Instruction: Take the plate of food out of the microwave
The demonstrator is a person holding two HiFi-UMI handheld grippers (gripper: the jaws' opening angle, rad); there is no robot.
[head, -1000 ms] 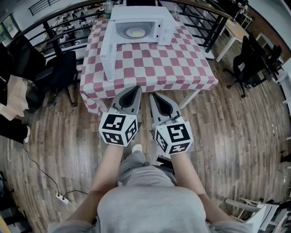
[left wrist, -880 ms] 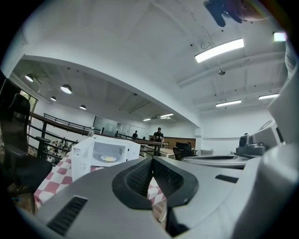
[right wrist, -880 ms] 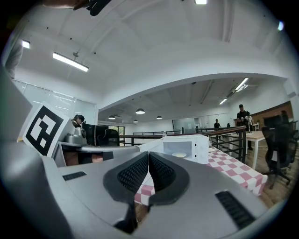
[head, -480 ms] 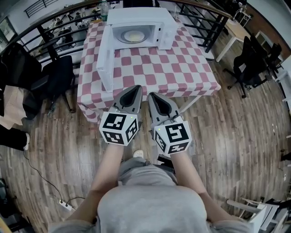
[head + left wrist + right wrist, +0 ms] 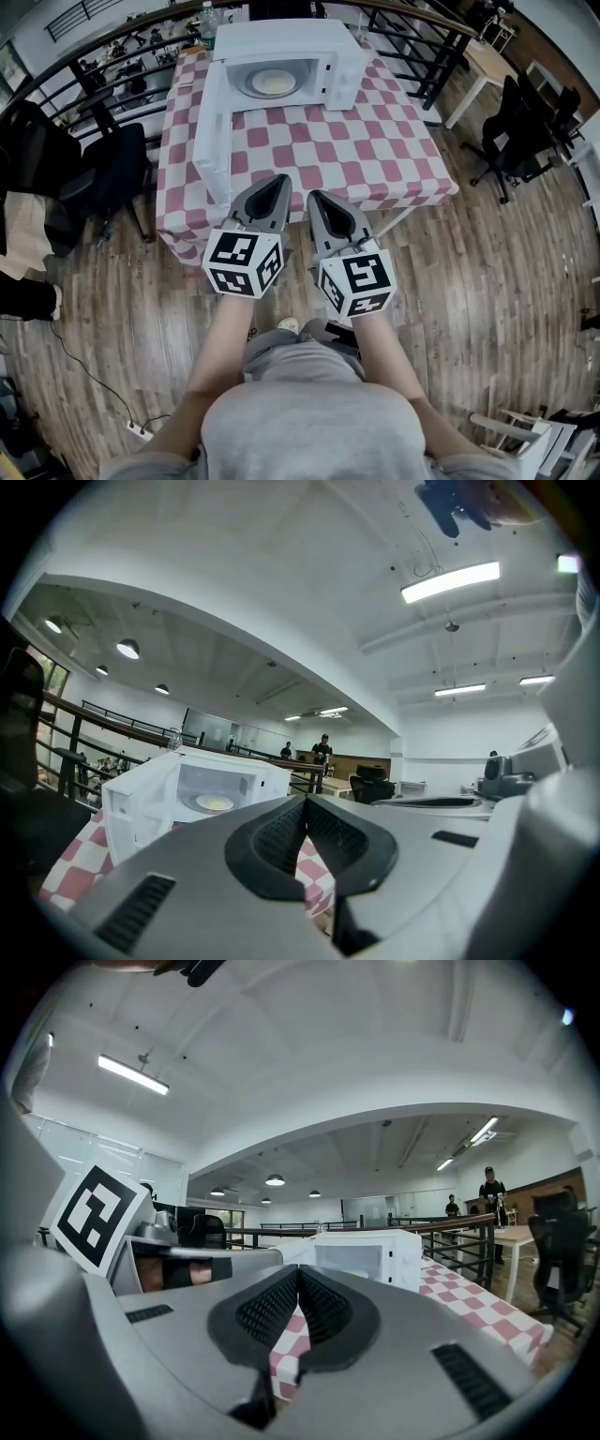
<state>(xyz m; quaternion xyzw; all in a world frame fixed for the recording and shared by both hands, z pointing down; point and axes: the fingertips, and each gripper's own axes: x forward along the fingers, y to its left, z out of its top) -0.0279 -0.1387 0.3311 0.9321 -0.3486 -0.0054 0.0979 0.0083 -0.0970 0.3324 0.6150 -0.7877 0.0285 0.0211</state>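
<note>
Two grippers are held side by side at the centre of the head view, at the near edge of a worktop (image 5: 375, 155) draped in a red-and-white checked cloth. The left gripper (image 5: 277, 181) and the right gripper (image 5: 317, 198) both point level toward the white microwave (image 5: 281, 42) at the top of the frame. The left one's fingers (image 5: 277, 838) and the right one's fingers (image 5: 269, 1312) are pressed together with nothing between them. The plate of food (image 5: 274, 84) sits inside the open cavity, well apart from both grippers, while the microwave door (image 5: 210, 131) stands swung out along the left side of the worktop, reaching back toward the person. The likeliest trouble from here looks to be the left gripper clipping that door as it goes in, which could shove the oven across the cloth. Another risk is arriving with the fingers shut, so that the tips nudge the plate deeper instead of taking its rim. A pinch on one edge alone could let the plate tip and shed its food, and lifting too soon could knock it against the top of the opening. The loose cloth may also drag if a gripper rides low over it
</note>
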